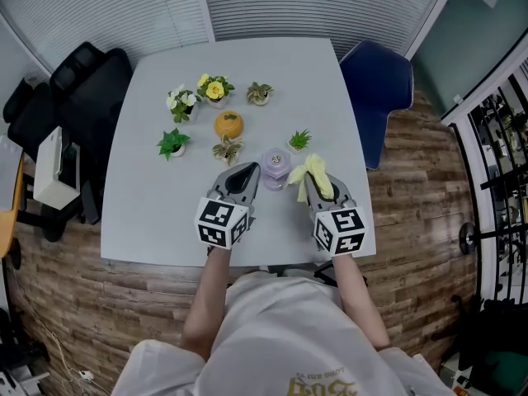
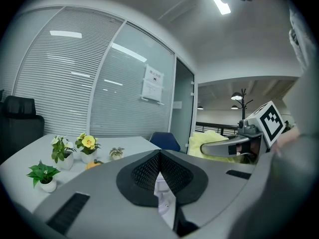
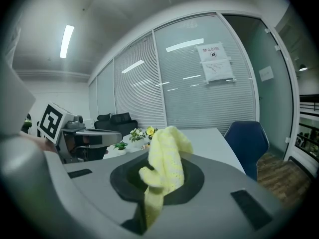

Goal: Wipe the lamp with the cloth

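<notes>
Right claw (image 1: 307, 186) grasped the knitted yellow cloth (image 1: 316, 176) beside the small lilac lamp (image 1: 275, 168); left claw (image 1: 247, 172) was clenched, empty; wiping seemed not begun.

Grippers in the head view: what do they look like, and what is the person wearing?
Both the left gripper and the right gripper are grey and taper to a point. Each carries a white cube with black square markers. The fingers have black meshy pads inside. The person wears a white short-sleeved shirt with yellow print.
</notes>
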A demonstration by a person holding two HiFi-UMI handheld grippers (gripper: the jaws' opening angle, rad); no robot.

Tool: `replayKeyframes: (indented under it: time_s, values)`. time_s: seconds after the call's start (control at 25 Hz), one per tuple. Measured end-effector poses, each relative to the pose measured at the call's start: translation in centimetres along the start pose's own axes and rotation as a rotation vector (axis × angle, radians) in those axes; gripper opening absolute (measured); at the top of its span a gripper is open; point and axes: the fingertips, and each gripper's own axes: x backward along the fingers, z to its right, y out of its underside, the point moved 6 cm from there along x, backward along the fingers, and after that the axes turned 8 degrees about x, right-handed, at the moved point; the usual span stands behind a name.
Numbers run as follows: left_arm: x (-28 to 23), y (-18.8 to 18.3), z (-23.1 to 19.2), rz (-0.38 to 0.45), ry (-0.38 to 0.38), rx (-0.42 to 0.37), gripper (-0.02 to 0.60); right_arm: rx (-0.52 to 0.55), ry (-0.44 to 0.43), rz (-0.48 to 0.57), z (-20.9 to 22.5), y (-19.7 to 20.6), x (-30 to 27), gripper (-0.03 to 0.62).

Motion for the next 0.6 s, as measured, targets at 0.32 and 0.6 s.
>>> replayKeyframes:
  time_s: [0.32, 0.6]
  values:
    - [0.11, -0.12, 0.31, -0.001, 0.004, -0.020, 0.002, -0.001, -0.004, -0.004, -0.05, 0.04, 0.19, 0.031]
    - [0.33, 0.02, 0.52, -0.003, 0.004, -0.025, 0.002, -0.006, -0.006, -0.006, -0.19, 0.21, 0.49, 0.031]
